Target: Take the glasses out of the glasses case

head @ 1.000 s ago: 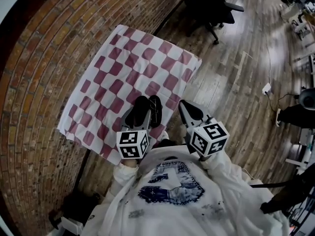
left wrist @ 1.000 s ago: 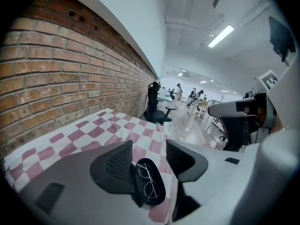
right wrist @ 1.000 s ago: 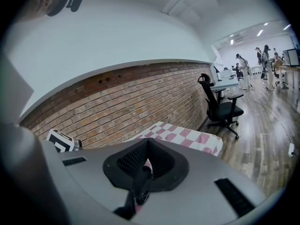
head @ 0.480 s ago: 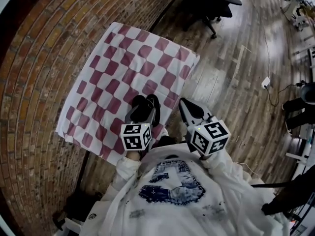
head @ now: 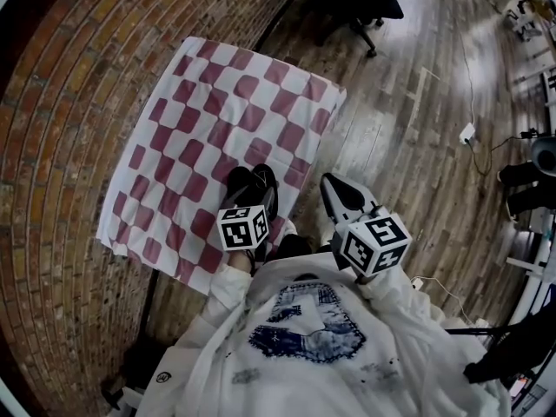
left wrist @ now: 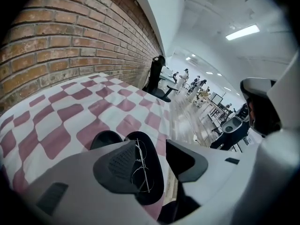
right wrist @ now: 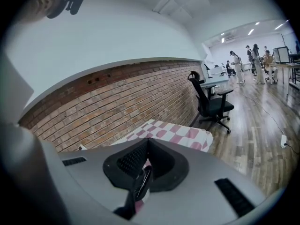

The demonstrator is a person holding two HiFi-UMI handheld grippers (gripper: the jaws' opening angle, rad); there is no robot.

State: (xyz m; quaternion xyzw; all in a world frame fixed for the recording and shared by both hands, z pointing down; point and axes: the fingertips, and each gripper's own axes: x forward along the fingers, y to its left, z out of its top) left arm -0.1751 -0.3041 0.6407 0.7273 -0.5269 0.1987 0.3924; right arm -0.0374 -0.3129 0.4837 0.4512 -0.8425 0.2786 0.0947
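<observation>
Head view: a person's left hand-held gripper (head: 250,191) is hovering over the open black glasses case (head: 266,179), which is lying at the near edge of a red-and-white checked cloth (head: 217,102) covering the worktop. Its jaws are spread and closing, with the wire-framed glasses (left wrist: 140,170) lying in the case between them, not yet pinched. The right hand-held gripper (head: 334,186) is hanging just beside the cloth, over the wooden floor (head: 400,146), jaws pressed together on nothing

Office: swivel chair (right wrist: 213,102), desks (right wrist: 286,65), brick wall (right wrist: 136,95).
</observation>
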